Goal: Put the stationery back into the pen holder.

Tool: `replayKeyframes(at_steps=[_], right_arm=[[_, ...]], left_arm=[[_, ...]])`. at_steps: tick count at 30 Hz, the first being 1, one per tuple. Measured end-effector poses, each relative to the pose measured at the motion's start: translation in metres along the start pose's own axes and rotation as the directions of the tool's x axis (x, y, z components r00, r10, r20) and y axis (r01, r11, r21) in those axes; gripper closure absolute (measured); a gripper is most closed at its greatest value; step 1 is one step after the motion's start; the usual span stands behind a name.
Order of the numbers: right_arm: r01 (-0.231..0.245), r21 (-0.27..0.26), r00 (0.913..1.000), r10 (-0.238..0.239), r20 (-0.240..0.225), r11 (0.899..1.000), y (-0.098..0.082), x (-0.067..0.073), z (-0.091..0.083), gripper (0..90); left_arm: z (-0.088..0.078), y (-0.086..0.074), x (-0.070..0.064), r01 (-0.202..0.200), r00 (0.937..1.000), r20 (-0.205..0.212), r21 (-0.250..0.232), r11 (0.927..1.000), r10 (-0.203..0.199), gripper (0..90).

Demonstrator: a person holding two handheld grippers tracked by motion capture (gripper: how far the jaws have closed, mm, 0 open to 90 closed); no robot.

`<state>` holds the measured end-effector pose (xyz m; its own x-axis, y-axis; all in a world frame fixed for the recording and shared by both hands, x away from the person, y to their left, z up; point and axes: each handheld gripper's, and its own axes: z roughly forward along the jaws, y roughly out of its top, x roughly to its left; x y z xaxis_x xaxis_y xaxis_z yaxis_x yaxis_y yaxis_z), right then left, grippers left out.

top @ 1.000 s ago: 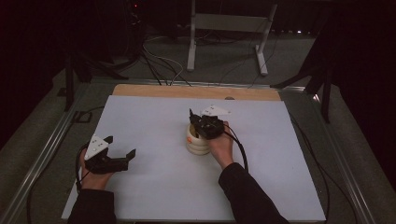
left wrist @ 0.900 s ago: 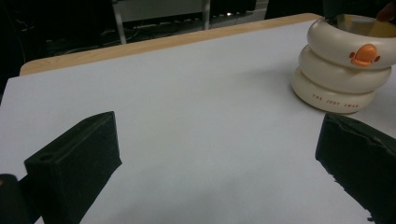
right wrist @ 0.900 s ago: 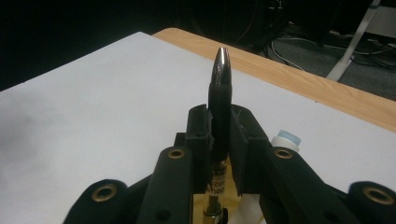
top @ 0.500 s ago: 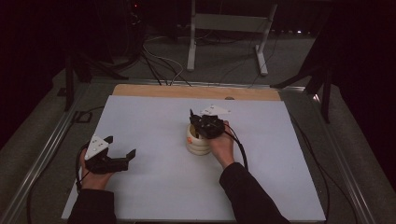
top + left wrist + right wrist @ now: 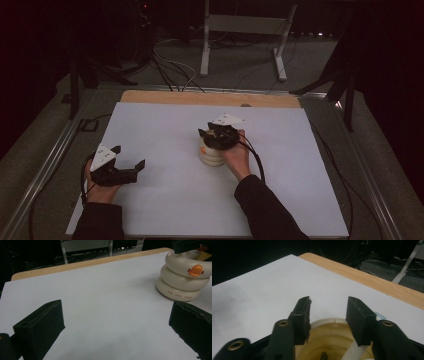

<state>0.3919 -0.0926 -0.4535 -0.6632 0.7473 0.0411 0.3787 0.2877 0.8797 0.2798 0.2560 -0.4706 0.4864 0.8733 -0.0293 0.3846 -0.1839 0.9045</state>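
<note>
Now R gripper (image 5: 214, 136) fingers just parting, empty, over ring stack (image 5: 211, 155) mid-table; L gripper (image 5: 131, 159) fingers spread.

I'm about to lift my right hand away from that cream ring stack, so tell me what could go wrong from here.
1. The right gripper sits right over the cream ring stack; its jaws have just been opening, with nothing between them. Rising at a slant, a jaw could catch the top rim and tip the stack.
2. The rings look loosely piled, so a nudge might slide the top ring off.
3. The right gripper's cable trails near the stack and might drag on it.
</note>
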Motion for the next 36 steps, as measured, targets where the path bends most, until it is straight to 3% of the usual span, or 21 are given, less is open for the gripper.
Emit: replayKeyframes(at_steps=[3, 11, 21, 29, 36], right_arm=[[-0.013, 0.003, 0.9997, 0.013, -0.020, 1.000, 0.0007, -0.0006, 0.0000, 44.9], [-0.024, 0.009, 0.9995, 0.024, -0.020, 1.000, 0.0014, 0.0000, -0.0001, 24.4], [-0.006, 0.008, 0.9997, 0.006, -0.022, 1.000, 0.0032, 0.0034, -0.0012, 9.0], [0.000, 0.010, 0.9982, 0.000, -0.059, 1.000, 0.0043, 0.0025, -0.0020, 0.8], [0.001, 0.007, 0.9980, -0.001, -0.062, 1.000, 0.0060, 0.0009, -0.0047, 0.2]], left_arm=[[0.0001, 0.0000, -0.0001, 0.000, 1.0000, 0.000, 0.001, 1.0000, 0.000, 0.2], [0.0004, 0.0000, -0.0003, -0.001, 1.0000, 0.000, 0.001, 1.0000, 0.001, 0.2], [0.0003, 0.0000, -0.0002, -0.001, 1.0000, 0.000, 0.002, 1.0000, 0.001, 0.2], [0.0003, 0.0000, -0.0002, -0.001, 1.0000, 0.000, 0.002, 1.0000, 0.001, 0.2], [0.0007, -0.0001, -0.0003, -0.003, 1.0000, 0.000, 0.004, 1.0000, 0.003, 0.2]])
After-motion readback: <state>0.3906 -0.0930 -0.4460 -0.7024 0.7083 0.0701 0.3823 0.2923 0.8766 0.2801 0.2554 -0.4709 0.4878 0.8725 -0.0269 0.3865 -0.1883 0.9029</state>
